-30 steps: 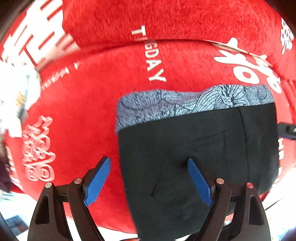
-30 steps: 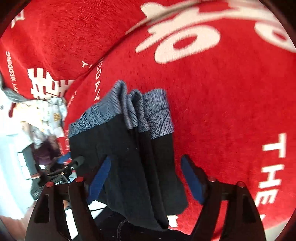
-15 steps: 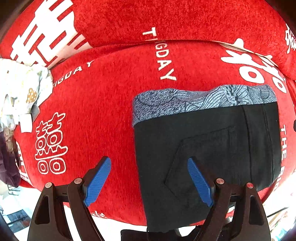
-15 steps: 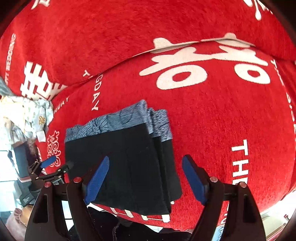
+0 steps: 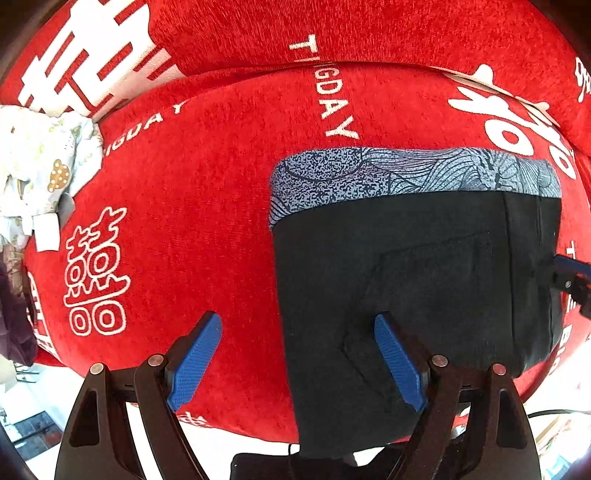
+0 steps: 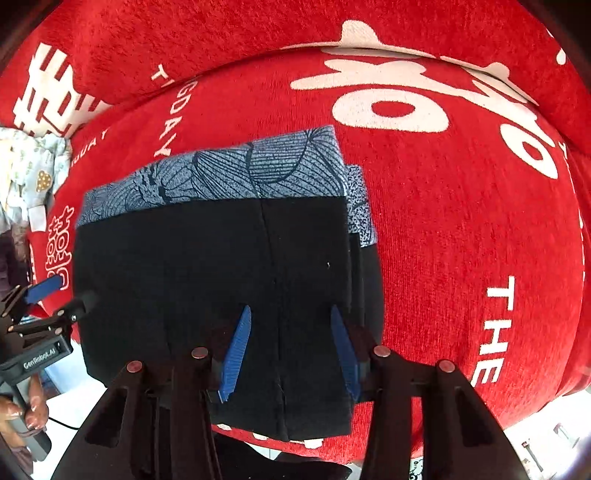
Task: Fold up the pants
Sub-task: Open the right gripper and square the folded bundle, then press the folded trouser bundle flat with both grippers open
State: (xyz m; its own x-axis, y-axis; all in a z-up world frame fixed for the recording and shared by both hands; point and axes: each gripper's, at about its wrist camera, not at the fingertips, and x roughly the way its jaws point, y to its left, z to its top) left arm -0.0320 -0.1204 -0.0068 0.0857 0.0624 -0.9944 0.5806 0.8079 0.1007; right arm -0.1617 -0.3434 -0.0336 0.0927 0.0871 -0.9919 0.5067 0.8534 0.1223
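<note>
Folded black pants (image 5: pixel 424 258) with a blue-grey patterned band (image 5: pixel 406 173) on their far edge lie flat on a red sofa seat (image 5: pixel 184 221). My left gripper (image 5: pixel 297 319) hangs open above the pants' left edge, one pad over red fabric, the other over black cloth. In the right wrist view my right gripper (image 6: pixel 290 312) points down over the right part of the pants (image 6: pixel 207 258). Its jaws are closing, and the cloth under them lies flat with no fold pinched between the pads. The left gripper (image 6: pixel 66 295) shows at that view's left edge.
A pale printed cloth (image 5: pixel 40 166) is bunched at the seat's left end, with a dark purple garment (image 5: pixel 11 325) below it. The red backrest (image 5: pixel 332 26) rises behind. The seat's front edge drops to a white floor. A hand (image 6: pixel 26 413) holds the left gripper's handle.
The right gripper has shifted left from the pants' right edge to over the cloth, and its jaws have narrowed. The pants' stacked right edge now lies flatter. The left gripper stays open.
</note>
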